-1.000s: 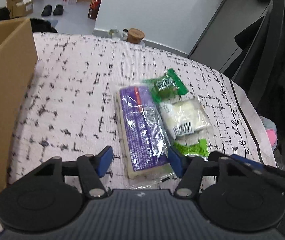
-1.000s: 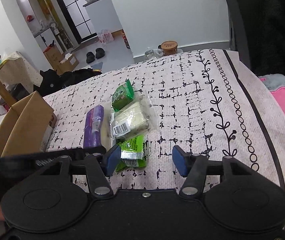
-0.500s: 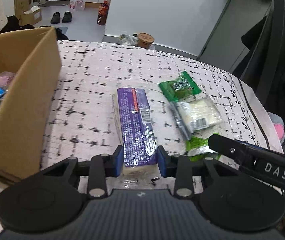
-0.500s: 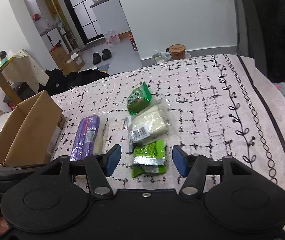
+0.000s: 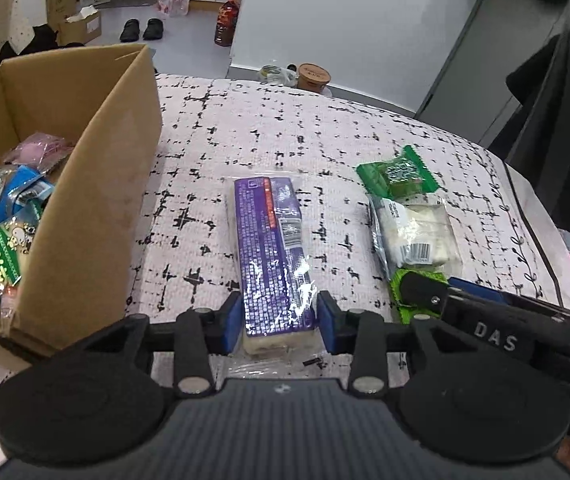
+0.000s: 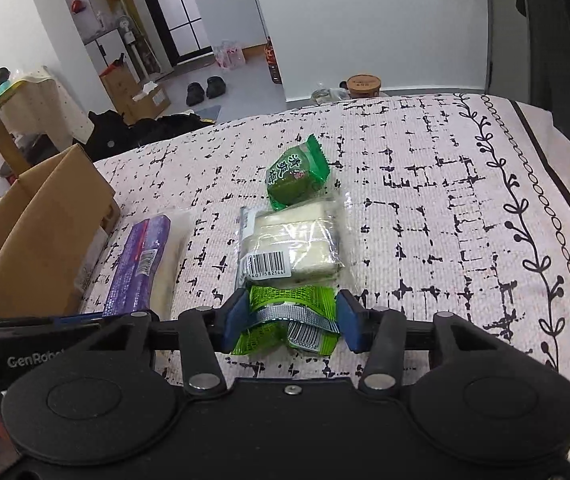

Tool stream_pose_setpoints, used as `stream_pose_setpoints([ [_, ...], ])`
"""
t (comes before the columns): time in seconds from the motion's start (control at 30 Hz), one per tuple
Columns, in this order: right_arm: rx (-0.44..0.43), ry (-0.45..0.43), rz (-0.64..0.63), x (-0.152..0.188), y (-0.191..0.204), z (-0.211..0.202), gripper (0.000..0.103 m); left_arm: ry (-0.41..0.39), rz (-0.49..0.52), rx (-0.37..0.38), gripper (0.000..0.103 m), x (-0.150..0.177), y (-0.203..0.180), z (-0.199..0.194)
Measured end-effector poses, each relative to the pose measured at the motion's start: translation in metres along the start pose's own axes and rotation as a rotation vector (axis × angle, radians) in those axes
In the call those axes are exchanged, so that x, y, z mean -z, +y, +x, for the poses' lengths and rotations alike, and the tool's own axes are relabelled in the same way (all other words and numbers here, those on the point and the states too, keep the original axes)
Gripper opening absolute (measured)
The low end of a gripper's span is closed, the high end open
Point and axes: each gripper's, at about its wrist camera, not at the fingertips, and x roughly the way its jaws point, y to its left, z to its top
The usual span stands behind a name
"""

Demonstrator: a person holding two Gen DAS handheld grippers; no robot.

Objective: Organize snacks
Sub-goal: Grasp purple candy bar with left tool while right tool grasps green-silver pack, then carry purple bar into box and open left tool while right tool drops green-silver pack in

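Several snack packets in my cardboard box (image 5: 85,184), left gripper (image 5: 279,322) clamping purple pack (image 5: 271,248), right gripper (image 6: 291,322) closing round lime packet (image 6: 285,312), white pack (image 6: 293,246) just behind.

We see bare patterned cloth (image 5: 269,128) from 11 to 1 o'clock in the left view, free for passing. At 9 o'clock the cardboard box (image 5: 97,184) wall blocks the way; at 3 o'clock the right tongs (image 6: 288,322) crowd in.

Left hand-held gripper (image 5: 279,326) closed in from a wide spread onto the purple snack pack (image 5: 271,254), blue pads now at its near end. Right hand-held gripper (image 6: 291,322) shifted left, jaws just closing around the light-green snack packet (image 6: 285,318). Cardboard box (image 5: 85,184) interior now visible.
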Motion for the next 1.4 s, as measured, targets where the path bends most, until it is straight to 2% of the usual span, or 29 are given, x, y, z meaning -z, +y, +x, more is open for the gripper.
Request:
stream_pose_setpoints([
  [0.13, 0.008, -0.006, 0.019, 0.002, -0.005, -0.006, 0.036, 0.019, -0.01, -0.01, 0.044, 0.001, 0.001, 0.008],
  [0.27, 0.01, -0.023, 0.047, 0.004, -0.011, -0.015, 0.035, 0.013, -0.01, -0.01, 0.044, 0.001, 0.001, 0.009],
  [0.43, 0.008, -0.051, 0.078, 0.004, -0.014, -0.029, 0.035, 0.009, -0.001, -0.002, 0.036, 0.001, 0.001, 0.004],
  [0.73, -0.003, -0.118, 0.101, -0.003, -0.003, -0.052, 0.035, -0.078, 0.002, 0.038, 0.031, -0.017, 0.0, -0.029],
  [0.9, -0.002, -0.148, 0.102, -0.01, 0.004, -0.059, 0.035, -0.098, -0.002, 0.048, 0.021, -0.024, 0.001, -0.042],
  [1.03, 0.002, -0.152, 0.097, -0.012, 0.009, -0.06, 0.035, -0.074, -0.008, 0.051, 0.015, -0.024, 0.005, -0.041],
  [1.07, 0.003, -0.153, 0.092, -0.012, 0.011, -0.06, 0.035, -0.065, -0.012, 0.051, 0.01, -0.023, 0.007, -0.04],
  [1.1, 0.005, -0.153, 0.084, -0.012, 0.012, -0.06, 0.035, -0.059, -0.017, 0.057, 0.0, -0.021, 0.009, -0.04],
  [1.37, 0.021, -0.119, 0.068, -0.003, 0.013, -0.058, 0.035, -0.036, -0.012, 0.087, 0.0, -0.013, 0.013, -0.036],
  [1.4, 0.022, -0.112, 0.07, -0.002, 0.012, -0.057, 0.035, -0.034, -0.012, 0.092, 0.003, -0.014, 0.013, -0.035],
])
